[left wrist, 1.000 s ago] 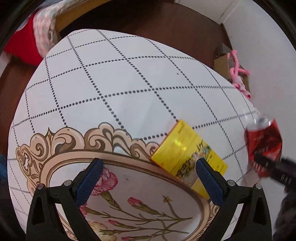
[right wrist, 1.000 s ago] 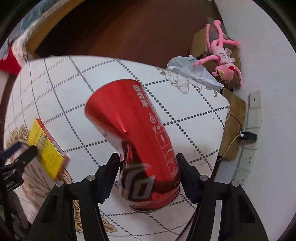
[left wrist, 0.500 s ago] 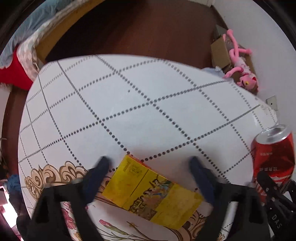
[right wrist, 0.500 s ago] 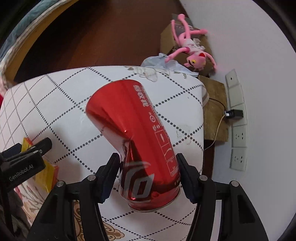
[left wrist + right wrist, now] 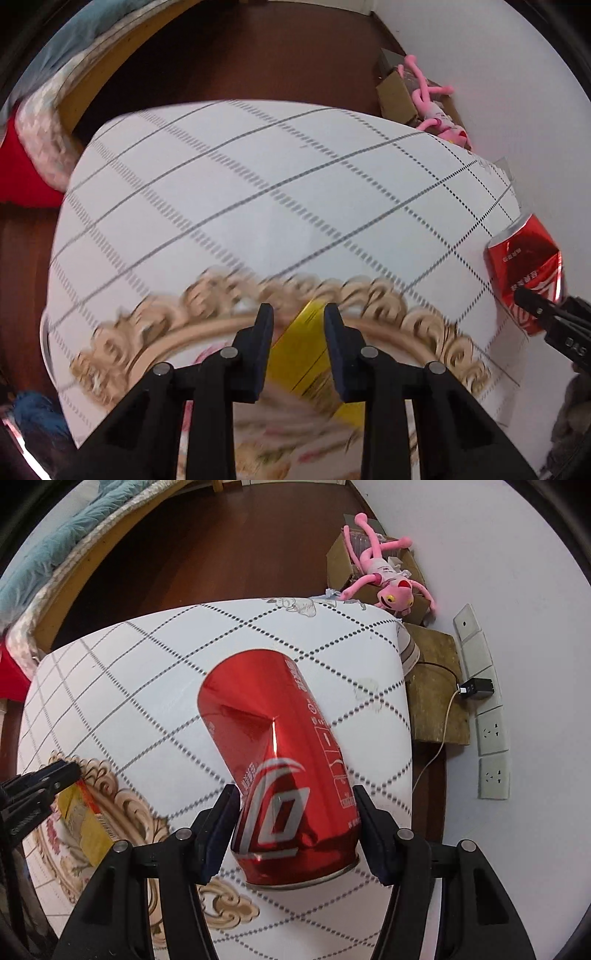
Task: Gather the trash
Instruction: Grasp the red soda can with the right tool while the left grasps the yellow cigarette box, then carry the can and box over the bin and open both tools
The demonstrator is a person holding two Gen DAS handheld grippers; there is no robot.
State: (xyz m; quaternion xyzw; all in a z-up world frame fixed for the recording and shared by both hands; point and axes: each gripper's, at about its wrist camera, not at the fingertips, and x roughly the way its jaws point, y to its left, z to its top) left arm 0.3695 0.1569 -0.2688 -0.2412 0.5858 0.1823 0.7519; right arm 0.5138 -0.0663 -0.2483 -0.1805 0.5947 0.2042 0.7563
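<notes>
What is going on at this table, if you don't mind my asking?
A person is clearing trash off the patterned table with two handheld grippers. The right gripper is clamped on a dented red soda can. The left gripper has just been closing, with a flat yellow box between its pads, seemingly gripped edge-on. A pink plush toy lies on cardboard boxes beyond the table.

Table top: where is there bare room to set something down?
The checked table is bare from the gold scroll border to its far edge. The near side is crowded: left tool on the yellow box, right tool gripping the can.
</notes>
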